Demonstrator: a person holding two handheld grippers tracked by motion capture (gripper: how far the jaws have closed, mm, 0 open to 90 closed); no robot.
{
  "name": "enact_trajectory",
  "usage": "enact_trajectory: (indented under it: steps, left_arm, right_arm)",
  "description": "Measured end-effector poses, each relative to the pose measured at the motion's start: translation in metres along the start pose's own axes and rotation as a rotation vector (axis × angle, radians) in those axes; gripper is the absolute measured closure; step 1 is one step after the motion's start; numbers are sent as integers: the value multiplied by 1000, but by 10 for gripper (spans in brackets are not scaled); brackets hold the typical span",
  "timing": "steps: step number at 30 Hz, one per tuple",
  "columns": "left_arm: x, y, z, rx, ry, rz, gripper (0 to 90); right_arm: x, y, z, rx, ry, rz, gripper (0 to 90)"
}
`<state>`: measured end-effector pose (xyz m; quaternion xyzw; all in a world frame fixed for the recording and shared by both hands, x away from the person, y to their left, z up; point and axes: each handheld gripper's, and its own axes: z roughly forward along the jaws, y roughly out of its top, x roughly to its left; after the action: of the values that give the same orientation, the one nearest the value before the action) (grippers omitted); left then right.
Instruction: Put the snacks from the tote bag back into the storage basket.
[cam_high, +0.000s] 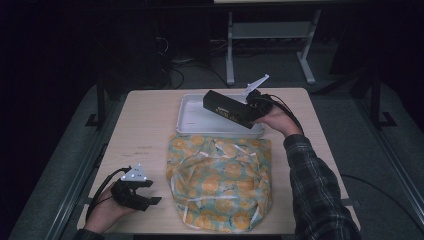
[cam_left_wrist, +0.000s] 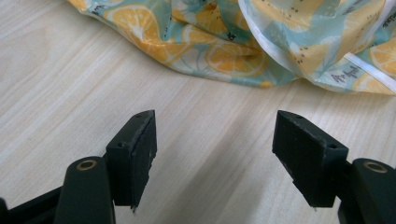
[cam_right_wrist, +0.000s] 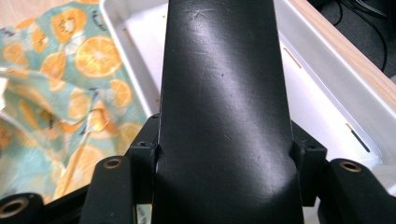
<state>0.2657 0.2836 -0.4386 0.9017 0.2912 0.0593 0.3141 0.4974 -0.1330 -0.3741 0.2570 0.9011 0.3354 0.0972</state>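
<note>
Right gripper (cam_high: 256, 106) clamped on one end of a long black box (cam_high: 227, 108), jaws pinching it from both sides, the rest of the box sticking far out ahead of the jaws. Box held off the bench (cam_high: 145, 130), tilted, over the white tray (cam_high: 192, 120) that sits below and ahead of the jaws. Seen along the right gripper (cam_right_wrist: 224, 158), box (cam_right_wrist: 222, 84) running straight up the middle, tray (cam_right_wrist: 322, 107) to the right of the jaws, orange-print bag (cam_right_wrist: 56, 93) to the left.

Left gripper (cam_high: 150, 199) low over the bench near the front edge, jaws spread wide, nothing between them. From the left gripper (cam_left_wrist: 215, 154), bare wood (cam_left_wrist: 70, 93) under and between the jaws, crumpled edge of the bag (cam_left_wrist: 261, 42) well ahead of them, not touched.

Likely risks from here:
- Grip at one end only, so the long overhang levers against the jaws; a quick swing or a tap on the tray rim could twist the box in the jaws or pull it loose.
- Far end lower than the held end; lowering without levelling could jam that corner into the tray floor or wall and shove the tray across the bench.
- Smooth, glossy box sides; probably little friction, so slipping is possible.
- Bag loose and unheld; catching it with the box could drag it.
</note>
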Motion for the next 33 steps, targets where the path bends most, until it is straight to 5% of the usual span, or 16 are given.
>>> enact_trajectory:
  steps: [11, 23, 33]
  left_arm:
    - [0, 1, 0, -9, 2, 6, 294]
    - [2, 1, 1, -9, -2, 2, 295]
    - [3, 1, 1, -7, -10, 2, 302]
  right_arm:
    - [-12, -6, 29, 40, -35, 16, 417]
    - [-20, -15, 56, 79, 2, 35, 413]
    - [-26, -22, 61, 99, 38, 36, 385]
